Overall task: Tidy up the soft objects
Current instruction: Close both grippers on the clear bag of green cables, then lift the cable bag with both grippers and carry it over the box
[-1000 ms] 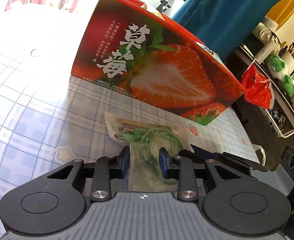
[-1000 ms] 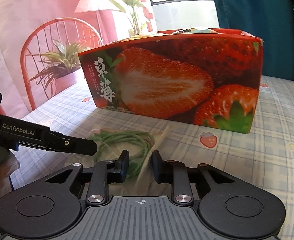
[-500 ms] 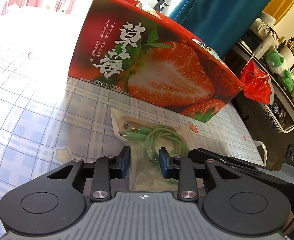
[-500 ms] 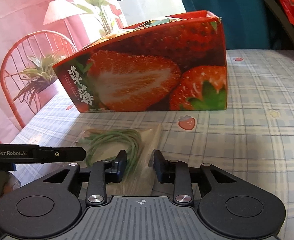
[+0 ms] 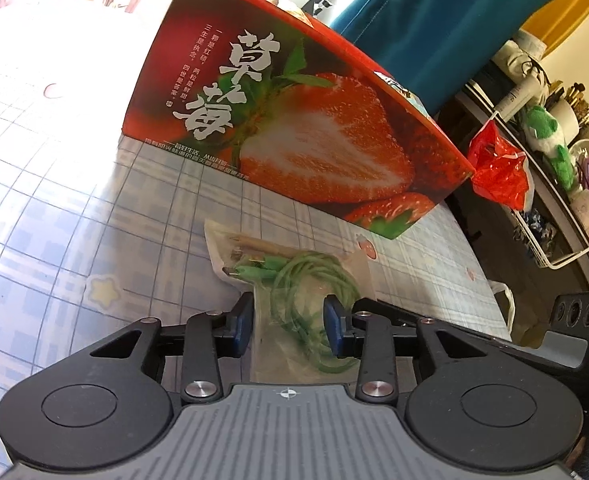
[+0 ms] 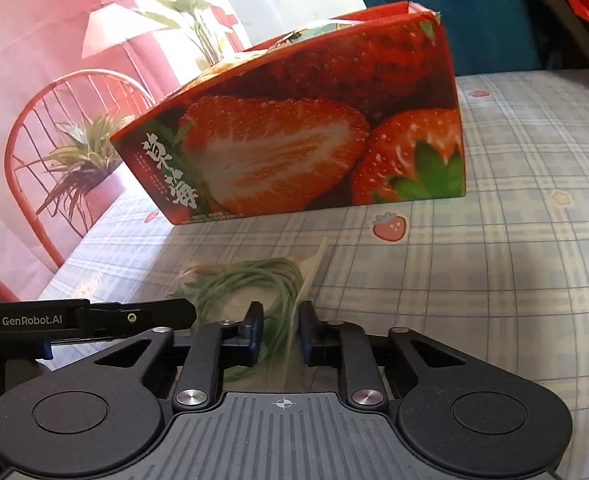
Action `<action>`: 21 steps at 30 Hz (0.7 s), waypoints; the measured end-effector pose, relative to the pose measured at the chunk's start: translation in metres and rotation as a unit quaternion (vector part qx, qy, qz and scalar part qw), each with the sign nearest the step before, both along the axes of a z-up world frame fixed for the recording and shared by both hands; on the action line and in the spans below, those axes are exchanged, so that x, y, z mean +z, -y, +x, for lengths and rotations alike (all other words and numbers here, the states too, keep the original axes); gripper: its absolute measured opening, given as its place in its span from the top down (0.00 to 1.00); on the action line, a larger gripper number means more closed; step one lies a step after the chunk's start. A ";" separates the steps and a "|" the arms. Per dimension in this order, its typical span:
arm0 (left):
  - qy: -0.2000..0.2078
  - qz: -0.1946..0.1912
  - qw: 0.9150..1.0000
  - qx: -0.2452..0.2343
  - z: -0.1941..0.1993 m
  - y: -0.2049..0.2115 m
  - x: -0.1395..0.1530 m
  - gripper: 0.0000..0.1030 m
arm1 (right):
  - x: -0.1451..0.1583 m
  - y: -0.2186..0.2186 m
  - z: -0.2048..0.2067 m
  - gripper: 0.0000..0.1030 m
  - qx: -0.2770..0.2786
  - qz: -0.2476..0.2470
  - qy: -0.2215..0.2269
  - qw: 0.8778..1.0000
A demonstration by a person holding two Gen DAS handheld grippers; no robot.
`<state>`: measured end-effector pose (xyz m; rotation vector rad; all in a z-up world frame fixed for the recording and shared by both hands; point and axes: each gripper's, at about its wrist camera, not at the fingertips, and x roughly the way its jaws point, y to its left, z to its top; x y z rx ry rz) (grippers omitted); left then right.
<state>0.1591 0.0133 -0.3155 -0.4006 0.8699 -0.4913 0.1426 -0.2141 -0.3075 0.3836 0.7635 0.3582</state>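
A clear bag with a coiled green cable (image 5: 294,272) lies on the checked tablecloth (image 5: 94,200) in front of a red strawberry box (image 5: 314,132). My left gripper (image 5: 289,320) straddles the bag's near end. Its jaws are opening, and small gaps show beside the blue pads. One of the right gripper's fingers (image 5: 394,312) reaches in from the right. In the right wrist view the same bag (image 6: 246,284) has its right edge folded upward. My right gripper (image 6: 281,330) is closing on that edge and on cable strands, and its pads touch them. A left finger (image 6: 154,312) lies alongside.
The strawberry box (image 6: 294,152) stands close behind the bag, open at the top. A red chair (image 6: 26,140) and a potted plant (image 6: 82,160) are past the table's left edge. A red plastic bag (image 5: 498,168), a cluttered shelf with a green plush (image 5: 546,128) and a teal curtain (image 5: 434,12) are on the right.
My right gripper rolled, so the box now looks tilted. Its jaws widened, then narrowed onto the bag's raised edge. The left pads stand slightly wider apart. The bag stays in place.
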 end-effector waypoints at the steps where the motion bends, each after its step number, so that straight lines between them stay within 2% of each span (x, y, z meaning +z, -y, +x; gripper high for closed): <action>1: -0.001 0.003 1.000 -0.006 0.000 0.001 0.000 0.71 | 0.002 -0.002 -0.003 0.88 0.002 -0.016 0.013 1.000; 3: -0.004 0.010 1.000 -0.011 0.000 0.002 -0.001 0.77 | 0.008 -0.007 -0.008 0.90 0.007 -0.056 0.038 0.998; 8: -0.002 0.003 1.000 -0.006 -0.002 -0.001 -0.002 0.91 | 0.017 -0.001 -0.012 0.93 -0.003 -0.050 0.058 0.997; 16: 0.027 -0.020 0.999 -0.003 -0.010 -0.007 0.010 0.92 | 0.028 0.006 -0.018 0.93 -0.018 -0.031 0.072 0.997; 21: 0.068 -0.034 0.997 0.000 -0.010 -0.013 0.036 0.92 | 0.050 0.006 -0.018 0.93 -0.018 -0.023 0.103 0.994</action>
